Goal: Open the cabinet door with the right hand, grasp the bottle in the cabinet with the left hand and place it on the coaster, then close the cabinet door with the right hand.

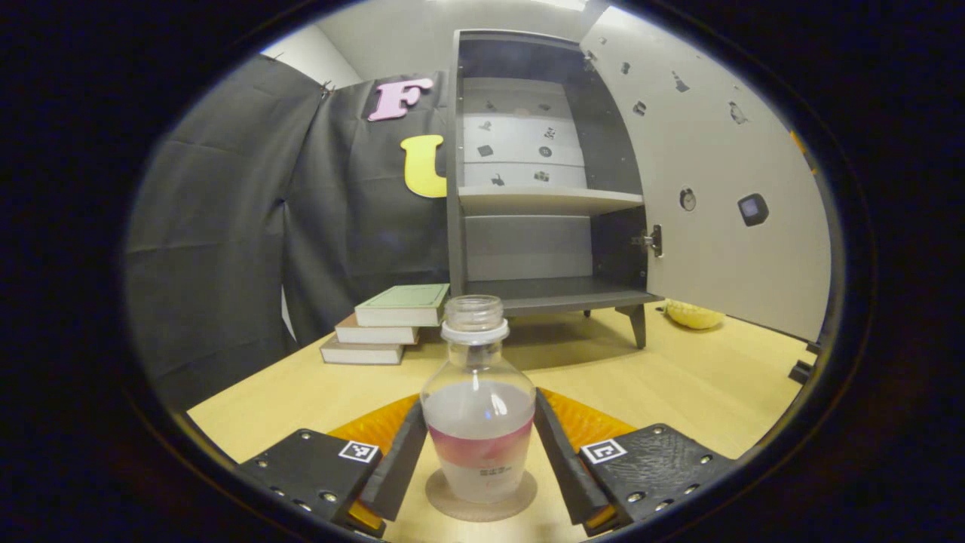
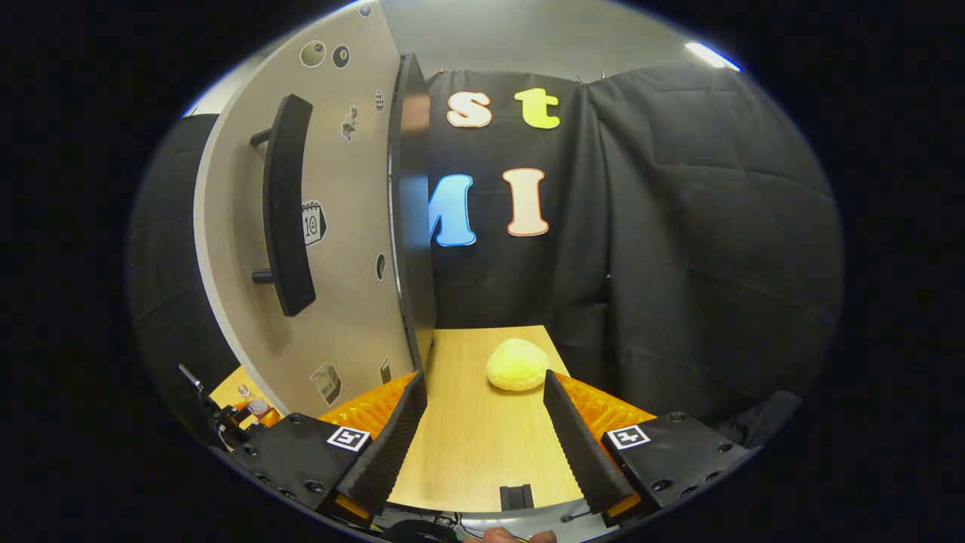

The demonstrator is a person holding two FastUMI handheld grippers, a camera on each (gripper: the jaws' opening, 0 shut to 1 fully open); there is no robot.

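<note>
One bottle (image 1: 477, 411), one coaster (image 1: 480, 499), three books (image 1: 386, 324), one cabinet (image 1: 539, 173).

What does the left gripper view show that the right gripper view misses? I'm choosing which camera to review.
Left gripper view: the cabinet's shelves, a stack of books, and the bottle standing on the coaster between the left gripper and its open fingers. Right gripper view: the door's outer face with its handle, and the open right gripper over bare table. Both: the open door, the wooden table and a yellow lump.

bottle (image 1: 478, 411) on coaster (image 1: 480, 498) | cabinet (image 1: 543, 204) behind | books (image 1: 388, 324) left
</note>
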